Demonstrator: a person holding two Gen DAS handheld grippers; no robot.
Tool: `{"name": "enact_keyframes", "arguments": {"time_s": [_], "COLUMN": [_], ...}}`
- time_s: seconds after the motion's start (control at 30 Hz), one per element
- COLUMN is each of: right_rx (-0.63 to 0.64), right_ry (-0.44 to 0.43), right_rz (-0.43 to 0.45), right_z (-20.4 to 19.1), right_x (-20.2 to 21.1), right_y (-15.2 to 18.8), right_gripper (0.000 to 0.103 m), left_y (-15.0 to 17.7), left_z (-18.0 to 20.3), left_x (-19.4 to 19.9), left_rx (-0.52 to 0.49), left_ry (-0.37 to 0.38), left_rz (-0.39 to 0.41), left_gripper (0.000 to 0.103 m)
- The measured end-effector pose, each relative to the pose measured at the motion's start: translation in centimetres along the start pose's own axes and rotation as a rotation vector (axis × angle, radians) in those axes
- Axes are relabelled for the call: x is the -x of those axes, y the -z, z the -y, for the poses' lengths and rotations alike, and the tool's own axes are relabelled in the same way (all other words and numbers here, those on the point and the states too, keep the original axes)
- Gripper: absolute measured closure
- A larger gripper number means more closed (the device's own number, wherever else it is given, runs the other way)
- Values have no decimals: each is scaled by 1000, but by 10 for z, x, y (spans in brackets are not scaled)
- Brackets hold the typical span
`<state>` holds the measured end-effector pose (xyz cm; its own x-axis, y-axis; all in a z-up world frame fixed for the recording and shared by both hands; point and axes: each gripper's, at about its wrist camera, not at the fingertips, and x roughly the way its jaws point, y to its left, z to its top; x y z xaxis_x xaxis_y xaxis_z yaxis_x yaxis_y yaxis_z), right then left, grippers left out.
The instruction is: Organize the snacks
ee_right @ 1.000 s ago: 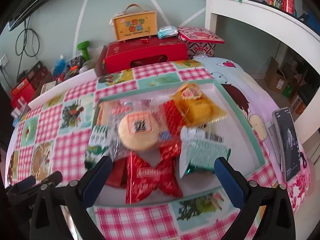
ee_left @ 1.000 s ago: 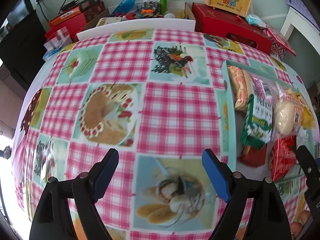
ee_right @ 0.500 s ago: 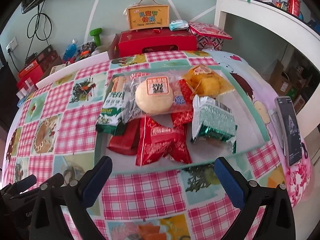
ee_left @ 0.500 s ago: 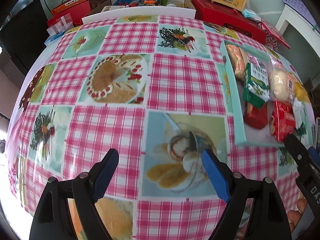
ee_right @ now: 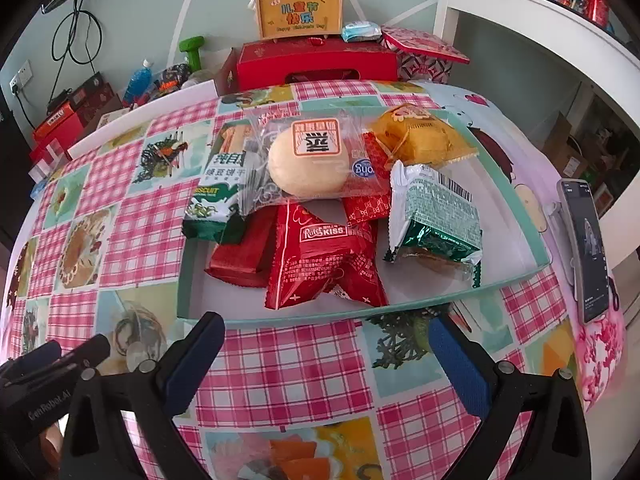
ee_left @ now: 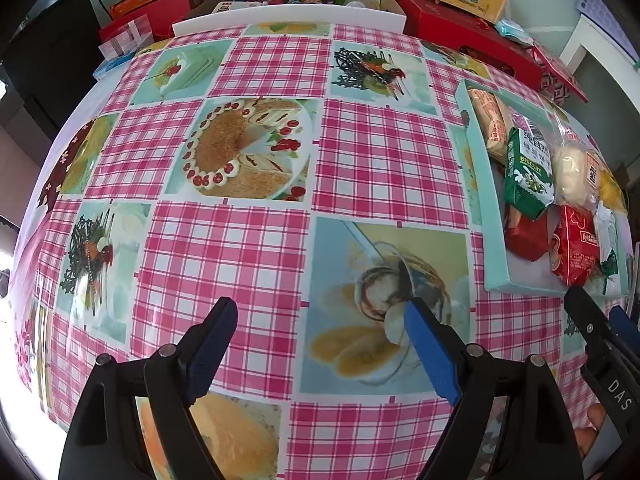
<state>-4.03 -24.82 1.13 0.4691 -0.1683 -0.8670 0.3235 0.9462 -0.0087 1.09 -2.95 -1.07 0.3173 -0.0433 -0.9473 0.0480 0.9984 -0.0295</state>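
Where print is legible, a red crinkled foil pouch [ee_right: 320,256] reads "KISS", a green-and-white packet [ee_right: 218,196] reads "BISCUIT", and a round pale bun [ee_right: 310,166] sits in clear film. All lie heaped in a shallow mint-green tray [ee_right: 280,316] on the glossy pink-checked tablecloth [ee_left: 248,248]. Both the right gripper [ee_right: 324,360], just short of the tray's near rim, and the left gripper [ee_left: 320,344], beside the tray, gape wide with nothing between the fingers.

Left tongs [ee_left: 320,344] and right tongs [ee_right: 326,354] gape wide, angled downward.
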Motion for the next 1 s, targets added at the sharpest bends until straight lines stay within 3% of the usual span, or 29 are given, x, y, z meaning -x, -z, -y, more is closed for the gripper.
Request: {"name": "enact_keyframes", "arguments": {"time_s": [1.0], "right_rx": [6], "right_ry": [10], "right_rz": [-17], "right_z": [1], "right_x": [-1], "right_y": [1], "right_gripper": [0], "left_y": [2], "left_z": [4], "left_x": [-3], "left_rx": [-15], "left_ry": [-20], "left_rz": [-1], "left_gripper": [17]}}
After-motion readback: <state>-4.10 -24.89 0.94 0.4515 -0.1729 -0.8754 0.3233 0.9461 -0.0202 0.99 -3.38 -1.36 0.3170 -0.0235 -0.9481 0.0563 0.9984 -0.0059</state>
